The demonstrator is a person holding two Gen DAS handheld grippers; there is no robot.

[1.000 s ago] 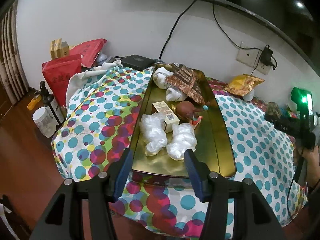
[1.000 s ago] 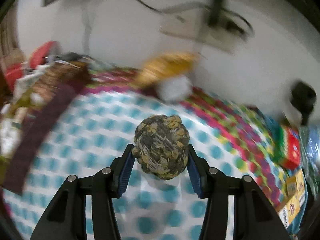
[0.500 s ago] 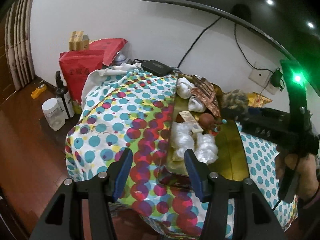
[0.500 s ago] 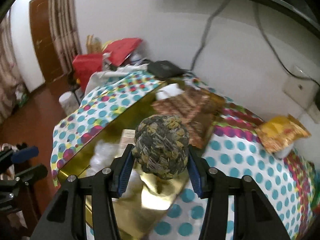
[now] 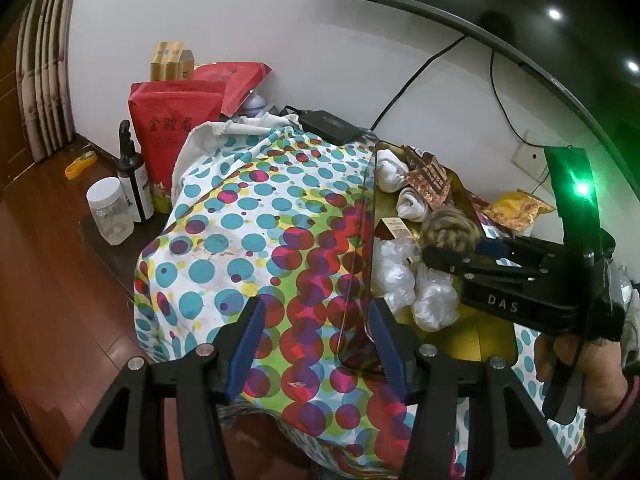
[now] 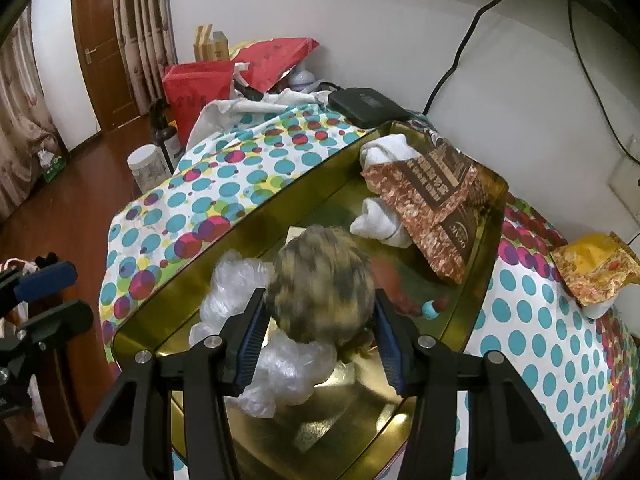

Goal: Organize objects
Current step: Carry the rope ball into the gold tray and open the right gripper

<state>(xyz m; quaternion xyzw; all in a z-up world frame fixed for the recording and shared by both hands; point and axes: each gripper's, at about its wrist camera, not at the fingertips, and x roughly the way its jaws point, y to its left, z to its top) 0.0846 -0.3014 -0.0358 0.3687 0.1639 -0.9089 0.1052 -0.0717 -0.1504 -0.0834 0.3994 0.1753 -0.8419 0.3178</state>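
My right gripper [image 6: 320, 304] is shut on a brown and grey braided ball [image 6: 324, 280] and holds it in the air above the gold metal tray [image 6: 248, 236]. Below it in the tray lie white plastic-wrapped bundles [image 6: 236, 288], rolled white socks [image 6: 384, 220], a brown snack bag [image 6: 440, 200] and a reddish piece with a turquoise bead [image 6: 430, 310]. In the left wrist view the ball [image 5: 450, 230] and the right gripper [image 5: 448, 252] hang over the tray [image 5: 492, 332]. My left gripper [image 5: 316, 312] is open and empty, above the dotted cloth by the tray's near left corner.
A polka-dot cloth [image 5: 248, 240] covers the table, which drops to a wooden floor on the left. A dark bottle [image 5: 134, 176], a clear jar [image 5: 108, 216] and red bags [image 5: 176, 128] stand beyond that side. A black box [image 6: 368, 106] and a yellow packet [image 6: 596, 268] lie near the wall.
My right gripper has swung left with the ball, from over the bare cloth to above the tray. My left gripper has shifted left, off the tray's front edge to the cloth beside it.
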